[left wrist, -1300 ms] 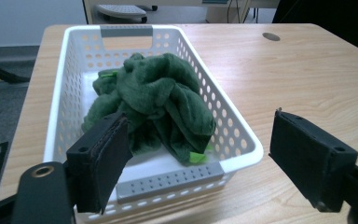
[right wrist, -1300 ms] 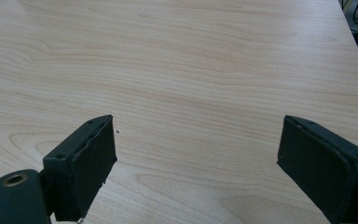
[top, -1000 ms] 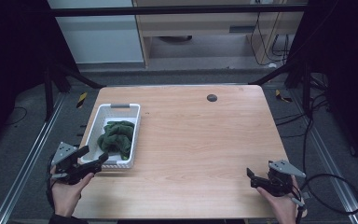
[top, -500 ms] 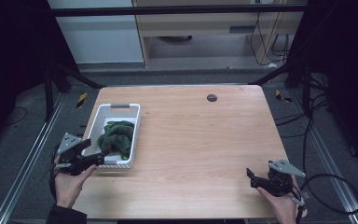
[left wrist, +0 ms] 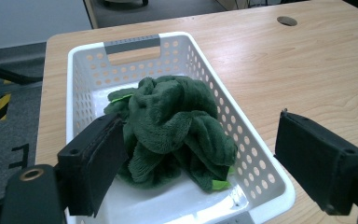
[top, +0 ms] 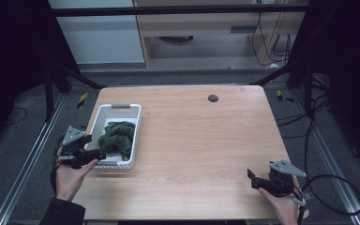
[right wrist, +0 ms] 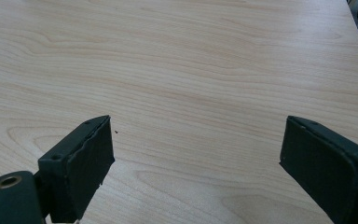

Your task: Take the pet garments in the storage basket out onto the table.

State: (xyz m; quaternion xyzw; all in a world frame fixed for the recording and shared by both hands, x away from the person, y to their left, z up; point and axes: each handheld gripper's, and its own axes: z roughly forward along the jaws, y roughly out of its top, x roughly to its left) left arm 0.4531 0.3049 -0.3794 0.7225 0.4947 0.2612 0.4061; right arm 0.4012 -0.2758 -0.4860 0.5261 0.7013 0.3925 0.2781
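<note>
With its fingers spread wide, the left gripper (left wrist: 200, 168) should drop into the white basket (left wrist: 81, 84) at the bench's left and pinch the green towel (left wrist: 177, 126) by a thick top fold.

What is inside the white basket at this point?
The white basket holds one crumpled green towel, bunched toward its middle, with bare white floor showing in front and behind. Whatever might lie beneath the towel is covered. The left tool is open, pointed at it.

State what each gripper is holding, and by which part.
Nothing is held. The left gripper is open before the green towel in the basket; the right gripper is open over bare table.
</note>
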